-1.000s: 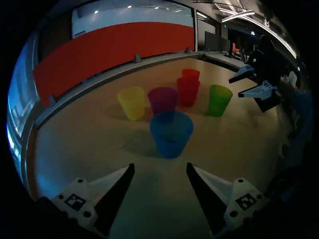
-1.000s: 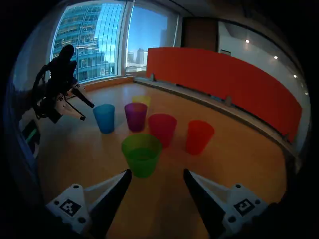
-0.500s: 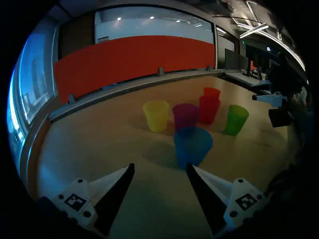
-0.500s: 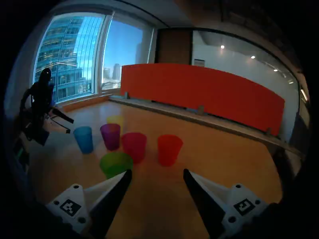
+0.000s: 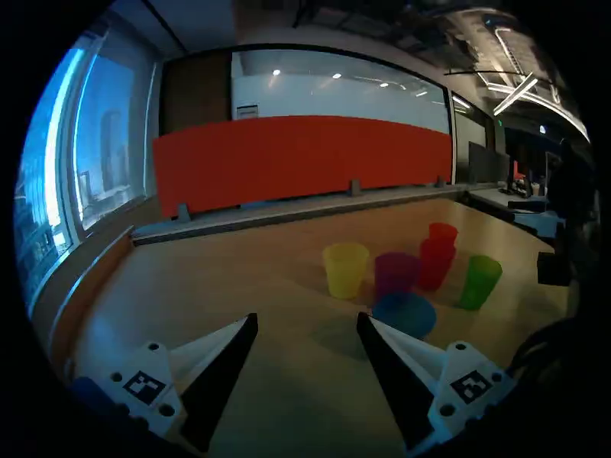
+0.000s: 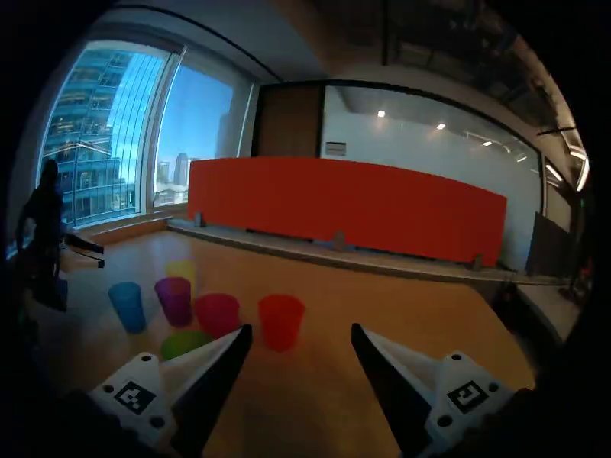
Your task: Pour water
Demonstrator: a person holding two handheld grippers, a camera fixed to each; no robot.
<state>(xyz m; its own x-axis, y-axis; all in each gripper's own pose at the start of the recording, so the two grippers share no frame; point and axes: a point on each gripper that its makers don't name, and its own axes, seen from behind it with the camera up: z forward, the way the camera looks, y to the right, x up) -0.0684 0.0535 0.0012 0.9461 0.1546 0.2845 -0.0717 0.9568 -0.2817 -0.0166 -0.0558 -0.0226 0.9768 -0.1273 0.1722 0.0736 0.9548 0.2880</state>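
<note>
Where the table [image 5: 214, 282] spreads open toward its window-side edge, you have room. The cups [image 5: 345, 269] cluster right of centre, the blue cup [image 5: 405, 313] nearest, just past your left gripper [image 5: 305, 316]. It and the right gripper [image 6: 299, 327] gape empty, with a square marker [image 5: 145, 385] on each finger.

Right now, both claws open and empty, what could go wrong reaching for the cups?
The blue cup stands close to the purple cup; closing on it could knock that one. A finger of the left claw partly hides the blue cup, one of the right claw the green cup, so aim may be off. I cannot tell which cup holds water.
</note>
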